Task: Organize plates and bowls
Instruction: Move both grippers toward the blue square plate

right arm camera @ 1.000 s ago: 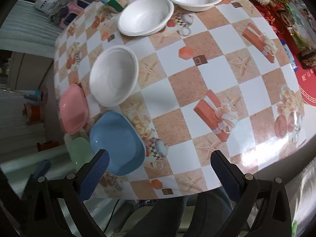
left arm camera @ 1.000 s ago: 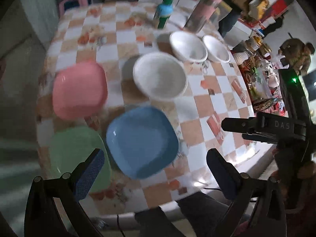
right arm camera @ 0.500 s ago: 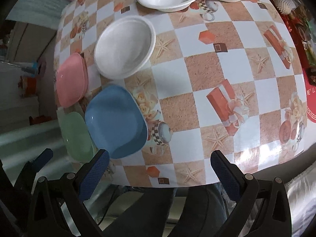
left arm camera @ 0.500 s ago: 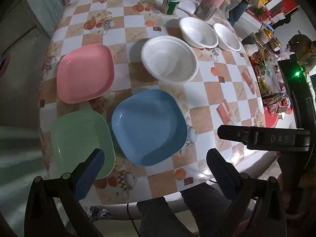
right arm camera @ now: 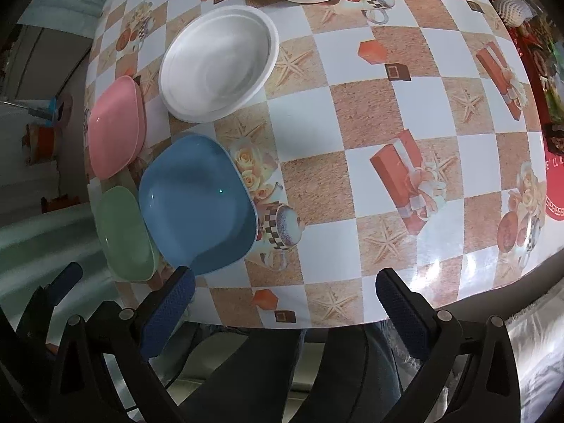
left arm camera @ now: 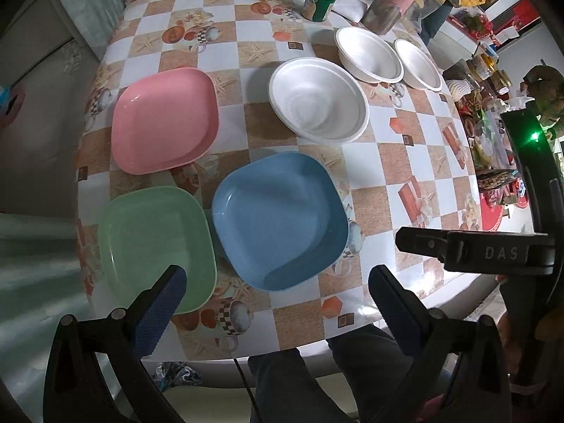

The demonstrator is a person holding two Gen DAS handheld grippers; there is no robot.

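We are holding both tongs wide and empty over the near table edge. Ahead of the left gripper [left arm camera: 275, 303], the green plate [left arm camera: 155, 243], pink plate [left arm camera: 164, 120] and blue plate [left arm camera: 278, 218] are lying. Beyond the right gripper [right arm camera: 282, 310], three white bowls [right arm camera: 218, 63] are sitting, farther back.

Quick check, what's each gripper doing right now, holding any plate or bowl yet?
Left gripper: open, holding nothing, above the table's near edge.
Right gripper: open, holding nothing, also at the near edge.
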